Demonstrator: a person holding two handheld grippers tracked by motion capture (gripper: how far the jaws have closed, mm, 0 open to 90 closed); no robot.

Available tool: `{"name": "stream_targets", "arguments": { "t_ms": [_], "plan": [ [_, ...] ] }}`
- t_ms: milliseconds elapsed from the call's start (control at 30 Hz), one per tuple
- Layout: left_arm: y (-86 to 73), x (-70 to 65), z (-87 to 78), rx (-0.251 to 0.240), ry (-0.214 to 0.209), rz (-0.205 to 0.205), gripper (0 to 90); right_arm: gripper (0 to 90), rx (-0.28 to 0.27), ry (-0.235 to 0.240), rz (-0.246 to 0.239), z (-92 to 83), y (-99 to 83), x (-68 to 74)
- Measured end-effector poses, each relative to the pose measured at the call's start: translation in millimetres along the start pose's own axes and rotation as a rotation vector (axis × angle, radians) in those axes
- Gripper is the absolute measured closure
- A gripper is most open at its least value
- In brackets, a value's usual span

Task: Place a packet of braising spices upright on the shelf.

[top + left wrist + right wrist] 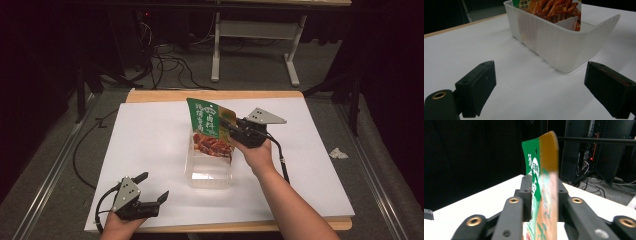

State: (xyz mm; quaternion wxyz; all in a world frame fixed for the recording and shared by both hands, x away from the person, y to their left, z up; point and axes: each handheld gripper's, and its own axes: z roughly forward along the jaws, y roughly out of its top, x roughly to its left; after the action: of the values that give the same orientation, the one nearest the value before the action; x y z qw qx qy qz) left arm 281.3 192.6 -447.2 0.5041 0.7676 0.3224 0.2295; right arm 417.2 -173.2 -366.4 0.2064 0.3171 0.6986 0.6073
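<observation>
Your right gripper is clamped on a flat, glossy snack pouch, green at the top with printed red-brown food below. The pouch stands nearly upright, long axis vertical, its top leaning slightly to the left in the high view, its lower end inside a translucent ribbed plastic bin with rounded corners at the middle of the white table. Your left gripper rests near the front edge, jaws spread wide and holding nothing.
</observation>
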Motion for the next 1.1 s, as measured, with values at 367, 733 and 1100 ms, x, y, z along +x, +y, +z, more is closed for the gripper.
{"name": "stream_targets", "arguments": {
  "t_ms": [367,733,1100],
  "plan": [
    [-0.6,0.5,0.2,0.004,0.002,0.0,10.9,30.4,0.035,0.014,0.011,0.2,4.8,-3.9],
    [-1.3,0.4,0.4,0.009,0.002,-0.002,11.0,14.9,0.043,-0.048,0.017,-7.8,7.4,-7.6],
    [-1.9,0.7,0.1,0.012,0.007,-0.004,11.0,9.9,0.041,-0.052,0.016,-36.2,5.4,-10.1]
  ]
}}
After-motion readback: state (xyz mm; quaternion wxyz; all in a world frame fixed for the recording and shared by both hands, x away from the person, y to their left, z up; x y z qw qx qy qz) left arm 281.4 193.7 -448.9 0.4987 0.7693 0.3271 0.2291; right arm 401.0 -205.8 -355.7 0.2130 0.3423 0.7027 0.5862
